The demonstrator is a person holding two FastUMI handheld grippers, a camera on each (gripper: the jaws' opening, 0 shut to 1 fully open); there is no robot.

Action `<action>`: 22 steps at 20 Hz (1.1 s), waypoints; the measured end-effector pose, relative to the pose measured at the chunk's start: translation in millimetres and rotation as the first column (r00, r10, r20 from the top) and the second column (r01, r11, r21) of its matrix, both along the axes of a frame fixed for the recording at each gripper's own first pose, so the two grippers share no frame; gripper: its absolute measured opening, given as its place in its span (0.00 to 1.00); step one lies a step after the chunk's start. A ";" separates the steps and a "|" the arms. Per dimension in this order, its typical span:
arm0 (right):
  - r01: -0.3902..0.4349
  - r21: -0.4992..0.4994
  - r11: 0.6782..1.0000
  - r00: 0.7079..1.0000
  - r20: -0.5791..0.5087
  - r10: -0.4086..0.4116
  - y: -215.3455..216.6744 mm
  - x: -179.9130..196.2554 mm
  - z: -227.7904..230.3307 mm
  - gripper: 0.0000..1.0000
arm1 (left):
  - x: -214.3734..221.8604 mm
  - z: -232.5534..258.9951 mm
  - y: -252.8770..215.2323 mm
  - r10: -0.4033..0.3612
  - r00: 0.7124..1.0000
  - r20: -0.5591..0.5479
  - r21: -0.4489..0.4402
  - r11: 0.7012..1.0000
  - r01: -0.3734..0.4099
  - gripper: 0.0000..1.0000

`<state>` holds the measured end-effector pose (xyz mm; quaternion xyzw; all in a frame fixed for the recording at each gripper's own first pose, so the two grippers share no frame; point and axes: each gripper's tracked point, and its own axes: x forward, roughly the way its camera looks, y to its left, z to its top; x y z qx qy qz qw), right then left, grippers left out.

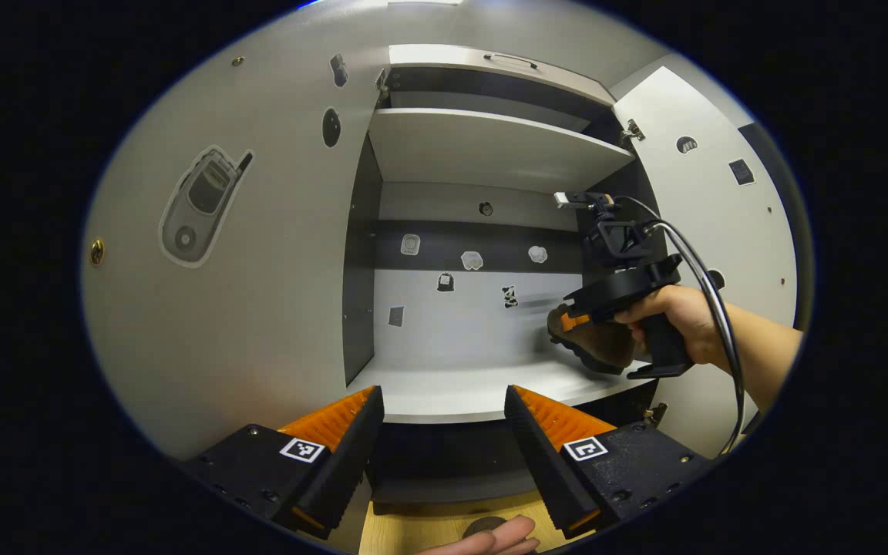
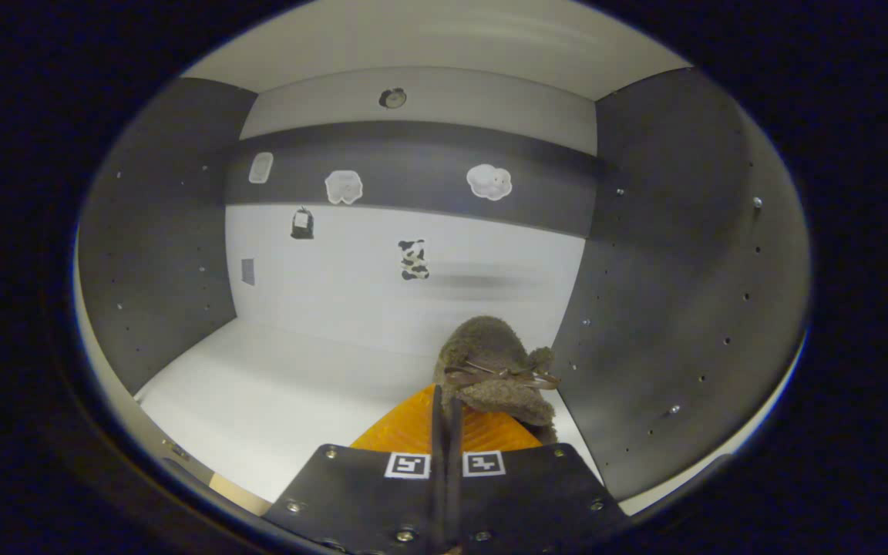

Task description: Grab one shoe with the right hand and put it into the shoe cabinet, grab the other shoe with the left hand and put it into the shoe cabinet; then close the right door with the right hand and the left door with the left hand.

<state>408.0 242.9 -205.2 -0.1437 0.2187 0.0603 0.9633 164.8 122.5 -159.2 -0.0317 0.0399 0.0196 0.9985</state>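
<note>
The left door [image 1: 259, 254] of the shoe cabinet [image 1: 490, 146] stands wide open. Near it, the left gripper [image 1: 444, 416] hangs with its fingers spread apart, holding nothing. Farther right, a hand [image 1: 671, 316] carries the right gripper [image 2: 444, 420], pinched together on the brown shoe [image 2: 494, 370] over the shelf [image 2: 282, 385], by the right wall.

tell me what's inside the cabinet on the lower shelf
One brown shoe at the right end of the lower shelf, clamped in the right tool. Small stickers dot the back wall. The shoe's heel is covered by the tool.
</note>
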 end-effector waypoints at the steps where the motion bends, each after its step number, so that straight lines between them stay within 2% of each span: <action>1: 0.015 -0.001 1.000 1.000 -0.017 -0.015 -1.2 4.3 -4.9 0.01 | 0.4 -1.7 -0.2 0.001 1.000 -0.006 0.000 1.000 -0.001 0.97; 3: 0.027 -0.015 1.000 0.999 -0.038 -0.028 -4.1 9.1 -13.8 0.01 | 0.2 -4.0 -2.2 -0.006 1.000 -0.016 0.001 1.000 0.006 0.97; 5: 0.026 -0.032 0.999 0.998 -0.049 -0.028 -4.9 9.9 -18.5 0.12 | 1.3 -5.8 -5.0 -0.010 1.000 -0.022 0.004 1.000 0.010 0.97; 6: 0.010 -0.028 1.000 0.998 -0.055 -0.012 -1.7 5.9 -17.9 0.12 | 1.8 -6.7 -5.5 -0.008 1.000 -0.024 0.007 1.000 0.008 0.97; 8: -0.012 -0.017 1.000 0.999 -0.054 0.011 4.3 -3.9 -10.9 0.29 | 1.8 -6.4 -6.8 -0.005 1.000 -0.022 0.009 1.000 0.005 0.97; 10: -0.047 0.011 0.999 0.997 -0.064 0.048 13.2 -18.0 -6.7 0.67 | 2.3 -5.7 -9.8 -0.005 1.000 -0.019 0.002 1.000 0.005 0.97; 13: -0.094 -0.013 0.995 0.995 0.040 0.094 15.7 -37.3 24.8 0.99 | 1.1 -8.4 -19.3 -0.023 0.999 -0.031 -0.006 1.000 0.023 0.97; 16: -0.126 0.010 0.992 0.985 0.122 0.124 15.9 -77.6 54.4 0.98 | 0.3 -10.8 -19.9 -0.014 0.999 -0.040 -0.004 1.000 0.014 0.97; 19: -0.130 0.029 0.991 0.961 0.248 0.118 -1.7 -120.8 79.3 0.99 | 0.9 -11.3 -21.0 -0.011 0.999 -0.041 -0.007 1.000 0.010 0.97; 22: -0.079 0.016 0.997 0.924 0.377 0.068 -39.1 -160.7 86.1 0.98 | 1.0 -13.9 -12.0 0.031 0.998 -0.051 -0.003 0.999 -0.032 0.97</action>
